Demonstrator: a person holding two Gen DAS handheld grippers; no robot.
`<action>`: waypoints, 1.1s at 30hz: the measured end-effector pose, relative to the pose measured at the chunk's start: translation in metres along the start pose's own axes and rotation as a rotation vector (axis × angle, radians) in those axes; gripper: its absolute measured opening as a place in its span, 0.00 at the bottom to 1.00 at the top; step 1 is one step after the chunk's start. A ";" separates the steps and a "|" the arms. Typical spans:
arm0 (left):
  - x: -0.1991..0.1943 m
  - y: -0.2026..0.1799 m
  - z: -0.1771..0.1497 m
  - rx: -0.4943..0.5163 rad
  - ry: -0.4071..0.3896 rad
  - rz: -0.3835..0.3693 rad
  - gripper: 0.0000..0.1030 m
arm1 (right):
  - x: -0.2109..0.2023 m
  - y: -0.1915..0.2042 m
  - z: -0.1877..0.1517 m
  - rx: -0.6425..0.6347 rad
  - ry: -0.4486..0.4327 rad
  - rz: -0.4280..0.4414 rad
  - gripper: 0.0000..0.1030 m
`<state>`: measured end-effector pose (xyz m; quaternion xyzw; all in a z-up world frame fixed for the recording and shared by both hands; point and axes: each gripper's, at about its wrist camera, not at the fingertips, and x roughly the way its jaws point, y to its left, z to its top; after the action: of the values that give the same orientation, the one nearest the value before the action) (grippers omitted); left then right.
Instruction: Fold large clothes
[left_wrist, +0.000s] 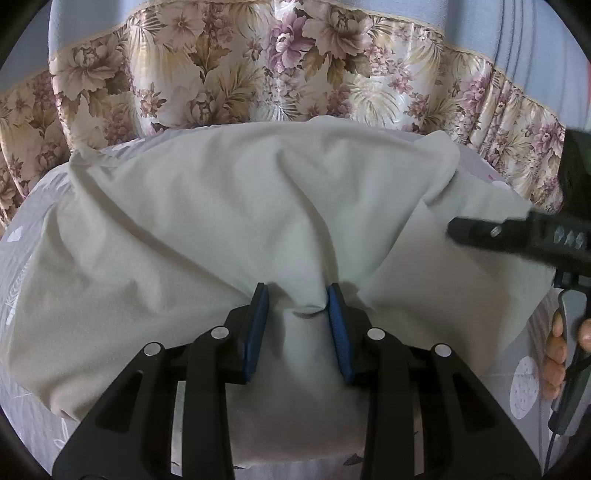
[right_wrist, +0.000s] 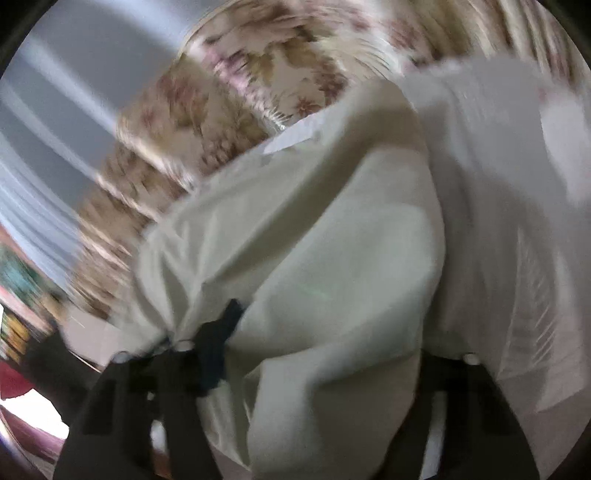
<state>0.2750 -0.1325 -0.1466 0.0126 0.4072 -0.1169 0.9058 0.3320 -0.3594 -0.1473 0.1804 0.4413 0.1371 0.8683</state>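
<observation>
Cream cloth, a large garment (left_wrist: 207, 221), lies spread and rumpled across a grey patterned bedsheet (left_wrist: 22, 236), with a floral curtain (left_wrist: 229, 62) hanging behind it. The left gripper (left_wrist: 298, 308) sits at the near edge with its blue pads (left_wrist: 258, 325) apart, a pinched ridge of fabric standing between them and only the right pad seeming to touch it, so the jaws read as not yet closed on anything. In the blurred right wrist view the right gripper (right_wrist: 325, 332) is half buried under lifted cloth; one finger (right_wrist: 221, 332) shows, the other is hidden, and I cannot tell whether it is clamped. The main risk, as I judge it, is uneven handling: if the right side pulls up while the left has no firm hold, the near edge could slide away and the fold go crooked. Closing on a thick bunch might also trap extra layers and drag wrinkles into the fold.
</observation>
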 end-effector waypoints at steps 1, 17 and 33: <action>0.000 0.000 0.000 0.001 0.001 0.003 0.32 | 0.001 0.007 0.000 -0.040 0.006 -0.032 0.49; -0.008 0.008 0.000 -0.018 0.056 -0.022 0.32 | -0.003 0.001 -0.027 0.095 0.008 -0.053 0.55; -0.005 0.013 0.004 -0.035 0.065 -0.071 0.32 | -0.050 0.134 0.007 -0.293 -0.127 -0.116 0.35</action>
<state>0.2774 -0.1194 -0.1410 -0.0141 0.4384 -0.1413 0.8875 0.2986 -0.2608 -0.0496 0.0343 0.3708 0.1378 0.9178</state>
